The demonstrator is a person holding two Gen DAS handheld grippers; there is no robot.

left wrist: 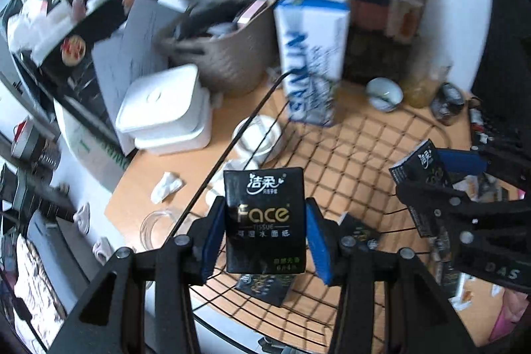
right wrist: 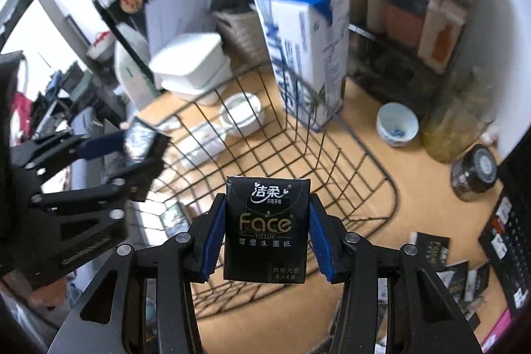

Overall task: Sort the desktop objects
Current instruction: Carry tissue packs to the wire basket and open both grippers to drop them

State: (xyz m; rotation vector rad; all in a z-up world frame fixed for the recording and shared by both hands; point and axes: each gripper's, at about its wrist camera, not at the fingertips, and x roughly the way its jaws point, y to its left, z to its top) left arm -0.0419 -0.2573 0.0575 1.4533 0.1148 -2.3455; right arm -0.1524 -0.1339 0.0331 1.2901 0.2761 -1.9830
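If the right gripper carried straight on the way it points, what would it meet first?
Probably the wire basket, then the milk carton behind it; the right gripper holds a tissue pack, and depth is unclear.

— What is carrying everything here?
— A wooden table (right wrist: pixel 415 214) is holding it all. A wire basket (right wrist: pixel 393 188) is sitting on it, and a tall milk carton (right wrist: pixel 305 55) is standing at the basket's far edge.
— And around that?
— Stacked white boxes (right wrist: pixel 192 65) are resting to the left, a small bowl (right wrist: pixel 397 124) is sitting to the right, and a dark jar (right wrist: pixel 474 171) is standing nearer.
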